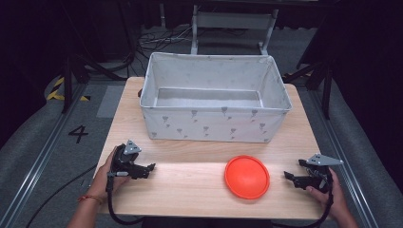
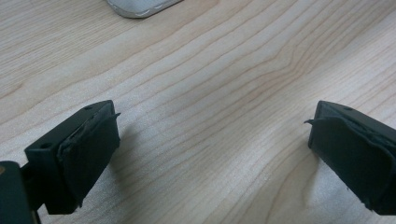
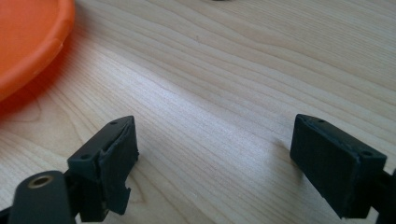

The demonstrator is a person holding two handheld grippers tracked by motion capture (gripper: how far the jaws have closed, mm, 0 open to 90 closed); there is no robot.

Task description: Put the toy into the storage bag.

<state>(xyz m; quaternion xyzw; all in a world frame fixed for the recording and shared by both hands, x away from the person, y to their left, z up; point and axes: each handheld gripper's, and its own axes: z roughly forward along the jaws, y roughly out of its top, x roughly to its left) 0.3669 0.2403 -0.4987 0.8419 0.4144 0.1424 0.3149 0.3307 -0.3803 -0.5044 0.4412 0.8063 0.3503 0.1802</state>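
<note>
A pale wooden table (image 1: 190, 190) on grey floor (image 1: 28, 142) bears an empty fabric bin (image 1: 214, 124) and an orange plate (image 1: 247, 176), flanked by the left gripper (image 1: 151, 167) and right gripper (image 1: 286, 175), both with jaws spread.

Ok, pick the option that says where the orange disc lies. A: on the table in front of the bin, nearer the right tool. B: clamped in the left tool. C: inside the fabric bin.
A: the orange disc lies flat on the table in front of the bin, nearer the right tool.
</note>
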